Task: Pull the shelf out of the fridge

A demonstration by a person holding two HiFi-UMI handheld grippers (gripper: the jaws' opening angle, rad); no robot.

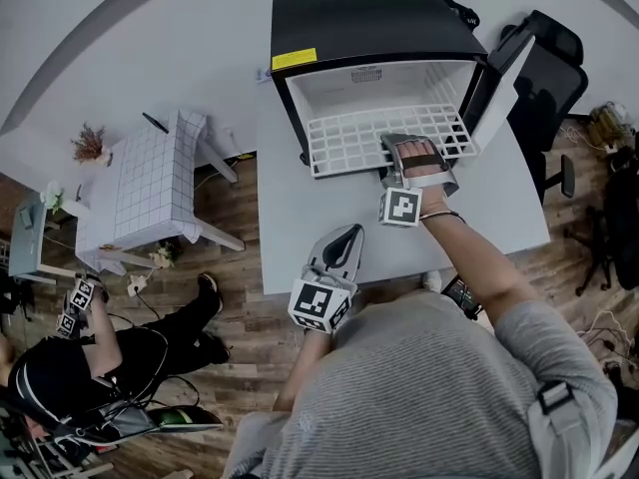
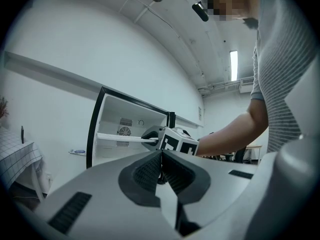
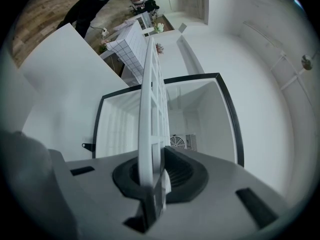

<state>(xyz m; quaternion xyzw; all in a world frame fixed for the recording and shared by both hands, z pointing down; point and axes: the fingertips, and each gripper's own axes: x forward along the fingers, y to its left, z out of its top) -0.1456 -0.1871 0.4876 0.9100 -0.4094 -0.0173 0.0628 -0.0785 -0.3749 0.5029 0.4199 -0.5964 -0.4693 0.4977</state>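
**Shelf gripped, part-way out of the fridge**

The right gripper (image 1: pixel 409 151) has its fingers narrowed onto the front edge of the white grid shelf (image 1: pixel 349 143), which juts from the open fridge (image 1: pixel 369 23) on the table (image 1: pixel 300 230). The left gripper (image 1: pixel 346 236), well in front of the fridge, has its fingers together, empty. The step in hand appears to be the pull. Next, the shelf likely needs a straight, level draw away from the fridge.

The fridge (image 1: pixel 369 23) has a smooth, slightly glossy black shell and a white plastic lining. Its shelf (image 1: pixel 349 143) is a matt white, plastic-looking grid. The bench (image 1: pixel 300 218) is smooth matt white. The left gripper (image 1: pixel 349 233) and right gripper (image 1: pixel 391 146) look like matt grey plastic, and their black pads (image 2: pixel 150 171) are finely ribbed. The floor (image 1: pixel 240 317) is wood plank. A checked cloth (image 1: pixel 140 183) covers a side table.
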